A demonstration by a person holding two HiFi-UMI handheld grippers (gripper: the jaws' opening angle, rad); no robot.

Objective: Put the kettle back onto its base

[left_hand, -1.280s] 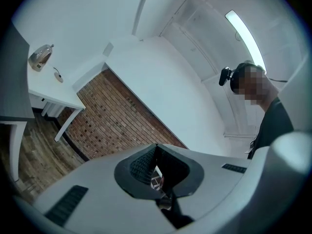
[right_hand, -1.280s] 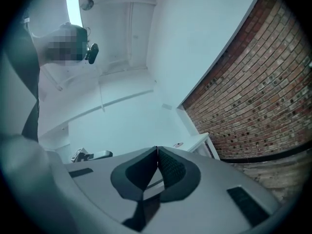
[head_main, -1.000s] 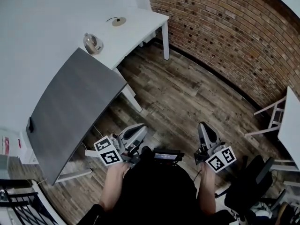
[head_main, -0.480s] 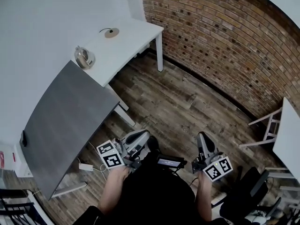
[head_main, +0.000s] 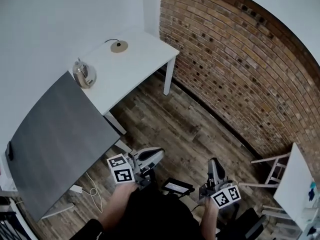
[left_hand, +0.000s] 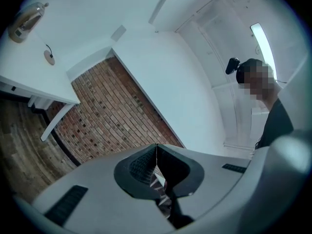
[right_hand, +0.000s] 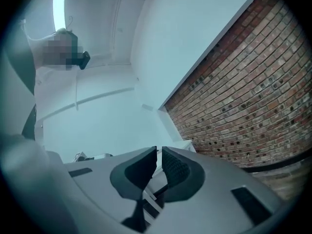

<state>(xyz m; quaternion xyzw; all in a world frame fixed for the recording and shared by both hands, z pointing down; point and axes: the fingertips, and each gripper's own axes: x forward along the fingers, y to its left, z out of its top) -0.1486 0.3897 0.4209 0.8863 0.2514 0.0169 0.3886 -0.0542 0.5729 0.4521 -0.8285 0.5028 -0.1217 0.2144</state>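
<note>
Both the left gripper (head_main: 158, 152) and the right gripper (head_main: 214, 161) are closed and empty, held low over the wooden floor (head_main: 175, 119). Over the past second the person has carried them closer to the white bench (head_main: 145, 49). The kettle (head_main: 83, 74) still stands well ahead-left of the left gripper, with its base (head_main: 119, 46) beyond it, so this is judged to be the approach only.
</note>
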